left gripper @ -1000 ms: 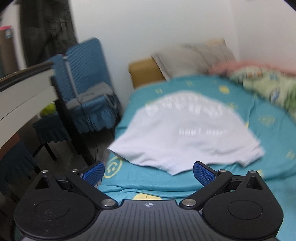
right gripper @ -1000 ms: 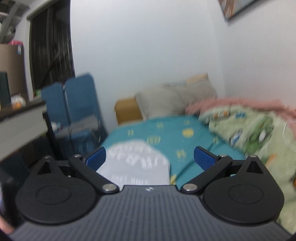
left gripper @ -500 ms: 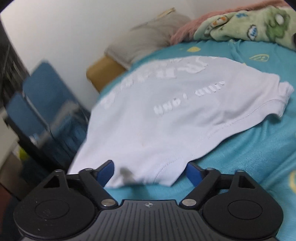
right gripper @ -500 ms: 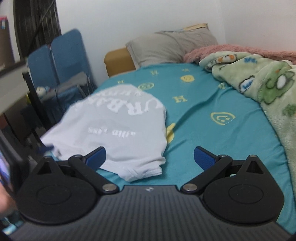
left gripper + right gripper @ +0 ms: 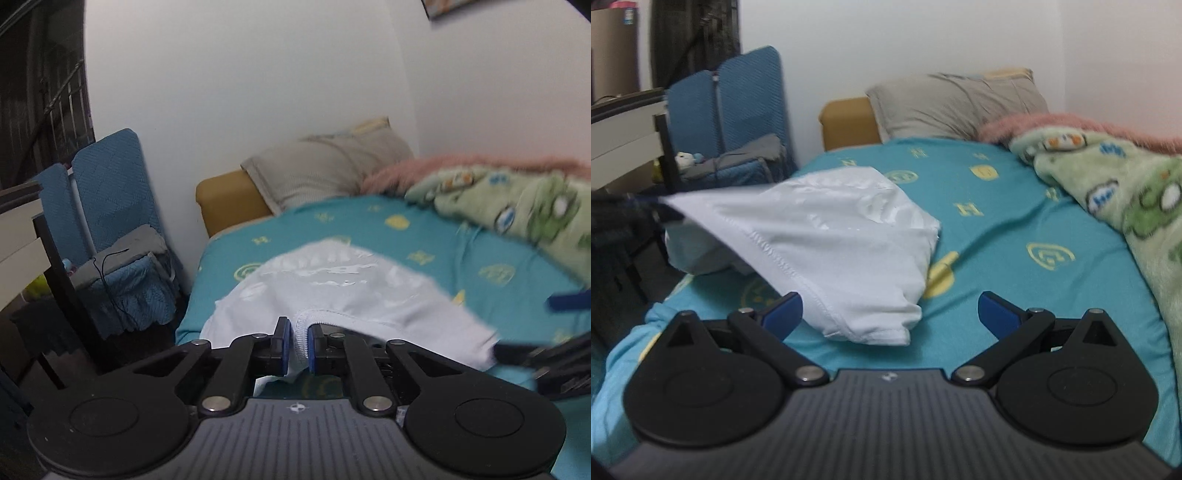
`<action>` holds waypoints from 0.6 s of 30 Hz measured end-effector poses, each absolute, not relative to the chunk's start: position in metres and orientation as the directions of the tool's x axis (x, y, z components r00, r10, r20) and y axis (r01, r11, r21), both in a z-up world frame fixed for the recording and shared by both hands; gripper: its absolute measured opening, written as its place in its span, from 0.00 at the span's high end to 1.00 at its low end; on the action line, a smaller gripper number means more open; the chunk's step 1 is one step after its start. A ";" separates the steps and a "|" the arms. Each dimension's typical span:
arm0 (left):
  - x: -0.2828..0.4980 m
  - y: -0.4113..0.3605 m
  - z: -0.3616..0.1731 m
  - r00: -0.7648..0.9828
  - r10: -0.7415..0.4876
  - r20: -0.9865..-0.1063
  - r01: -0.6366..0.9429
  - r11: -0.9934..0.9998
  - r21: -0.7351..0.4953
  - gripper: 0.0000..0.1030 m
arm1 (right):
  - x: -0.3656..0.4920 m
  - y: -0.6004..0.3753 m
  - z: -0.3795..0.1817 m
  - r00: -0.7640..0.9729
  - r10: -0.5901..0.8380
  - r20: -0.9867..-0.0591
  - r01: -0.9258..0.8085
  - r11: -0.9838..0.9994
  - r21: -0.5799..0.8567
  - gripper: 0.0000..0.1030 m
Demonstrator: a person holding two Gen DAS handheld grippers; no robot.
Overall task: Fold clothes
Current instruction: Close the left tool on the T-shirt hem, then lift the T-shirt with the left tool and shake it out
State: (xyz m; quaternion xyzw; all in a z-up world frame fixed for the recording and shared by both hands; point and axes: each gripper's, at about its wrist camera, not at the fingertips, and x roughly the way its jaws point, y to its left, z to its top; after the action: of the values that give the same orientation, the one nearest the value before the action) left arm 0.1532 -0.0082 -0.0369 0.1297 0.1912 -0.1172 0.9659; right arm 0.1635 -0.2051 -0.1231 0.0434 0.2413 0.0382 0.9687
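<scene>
A white T-shirt (image 5: 351, 291) with pale lettering lies on the teal bed sheet (image 5: 443, 236). My left gripper (image 5: 296, 341) has its jaws closing, and the blue pads press on the stitched hem at the shirt's left near corner, which is raised off the bed. In the right wrist view the T-shirt (image 5: 831, 236) stretches up to the left toward the blurred left gripper (image 5: 646, 206). My right gripper (image 5: 890, 314) is open just above the sheet (image 5: 997, 221). The shirt's near right corner lies beside its left finger, not gripped.
A grey pillow (image 5: 953, 103) and a yellow headboard (image 5: 846, 122) stand at the bed's far end. A green cartoon blanket (image 5: 1126, 192) is piled along the right. A blue chair (image 5: 738, 103) and a desk edge (image 5: 620, 125) stand left of the bed.
My left gripper has gone from wide open to shut on the shirt's hem and lifted that corner. My right gripper came down toward the shirt and stayed open.
</scene>
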 end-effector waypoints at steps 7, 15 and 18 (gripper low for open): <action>0.090 -0.021 -0.004 0.914 -0.222 -0.340 0.300 0.933 0.197 0.92 | 0.134 -0.189 -0.093 0.906 0.190 -0.379 -0.159 0.981 0.111 0.00; 0.030 -0.012 0.016 0.909 -0.267 -0.320 0.311 0.945 0.097 0.93 | 0.097 -0.160 -0.072 0.886 0.299 -0.354 -0.287 0.954 0.085 0.00; 0.018 -0.003 0.016 0.904 -0.282 -0.322 0.315 0.948 0.054 0.93 | 0.100 -0.151 -0.075 0.874 0.316 -0.369 -0.307 0.948 0.085 0.00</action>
State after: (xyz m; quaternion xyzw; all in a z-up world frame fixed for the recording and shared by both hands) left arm 0.0184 -0.0025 0.0160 0.0523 0.1570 -0.1533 0.9742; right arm 0.0996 -0.1510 -0.0750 0.0118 0.1924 0.1607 0.9680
